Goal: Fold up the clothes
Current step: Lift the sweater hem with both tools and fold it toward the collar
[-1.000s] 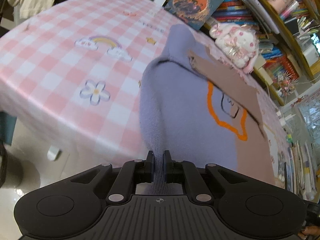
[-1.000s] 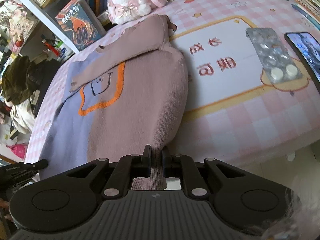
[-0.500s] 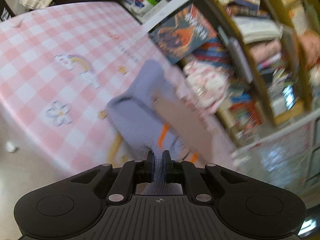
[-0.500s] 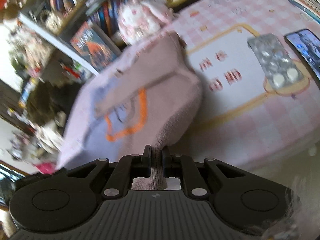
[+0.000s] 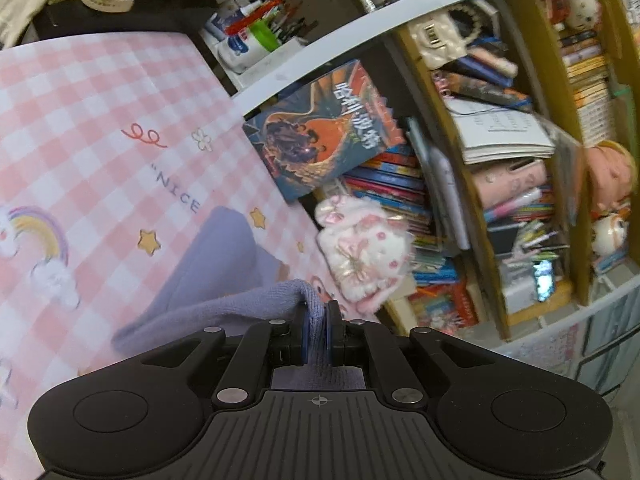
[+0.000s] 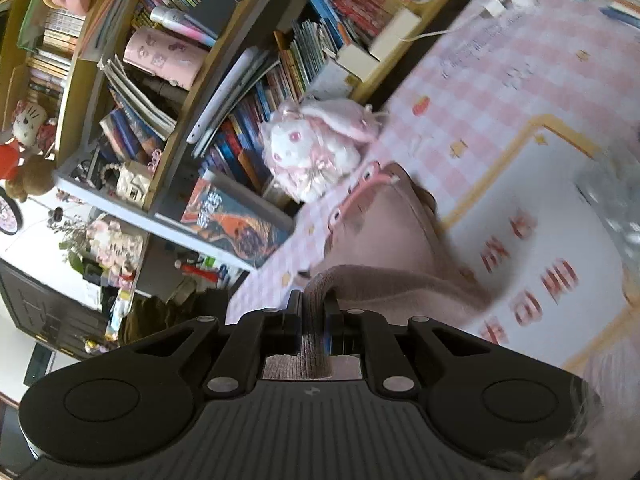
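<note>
Both grippers, left (image 5: pixel 317 314) and right (image 6: pixel 313 303), stay pinched on the lilac-and-mauve knitted sweater (image 5: pixel 224 280). They have lifted its near hem and carried it towards the far end. The fold over the pink checked tablecloth (image 5: pixel 100 128) appears midway.

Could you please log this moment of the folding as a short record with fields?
garment: two-tone sweater, lilac half, dusty-pink half
left gripper: shut on the lilac edge
right gripper: shut on the pink edge
surface: pink checked tablecloth
nearby: plush bunny beyond the sweater, at the foot of the bookshelf
fold status: edge lifted, not yet laid down
</note>
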Available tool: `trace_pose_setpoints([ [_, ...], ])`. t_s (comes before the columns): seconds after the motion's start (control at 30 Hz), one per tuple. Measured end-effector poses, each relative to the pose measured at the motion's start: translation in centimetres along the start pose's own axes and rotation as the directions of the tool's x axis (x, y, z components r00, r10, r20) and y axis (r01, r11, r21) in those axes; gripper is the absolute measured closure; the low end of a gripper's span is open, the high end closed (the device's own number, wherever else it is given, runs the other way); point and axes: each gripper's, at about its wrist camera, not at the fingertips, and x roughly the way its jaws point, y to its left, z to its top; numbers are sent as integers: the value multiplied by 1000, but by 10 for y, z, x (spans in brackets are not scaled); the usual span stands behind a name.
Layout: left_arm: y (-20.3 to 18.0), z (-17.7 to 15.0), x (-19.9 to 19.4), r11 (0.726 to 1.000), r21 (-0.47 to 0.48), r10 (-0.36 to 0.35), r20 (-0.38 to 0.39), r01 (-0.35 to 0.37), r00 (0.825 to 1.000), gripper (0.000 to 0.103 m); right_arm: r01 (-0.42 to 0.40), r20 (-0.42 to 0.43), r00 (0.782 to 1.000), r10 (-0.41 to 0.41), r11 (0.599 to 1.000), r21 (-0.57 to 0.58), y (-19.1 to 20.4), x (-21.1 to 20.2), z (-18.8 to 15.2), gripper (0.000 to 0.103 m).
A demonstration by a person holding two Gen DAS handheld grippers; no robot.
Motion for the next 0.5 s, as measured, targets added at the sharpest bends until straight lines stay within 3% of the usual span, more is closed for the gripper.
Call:
trace_pose_setpoints([
  [0.37,37,37,85,994,-1,107,-122,-108,987,95,130,-14,991,-130,991,8,-9,86,37,94],
  [0.47,41,46,97,988,28,156,-135,-154,978,86,174,-13,985,-174,985,10,-13,105,41,93],
  [0.5,42,50,99,984,47,175,-130,-171,976,76,193,-7,981,-193,981,11,-14,110,43,92],
])
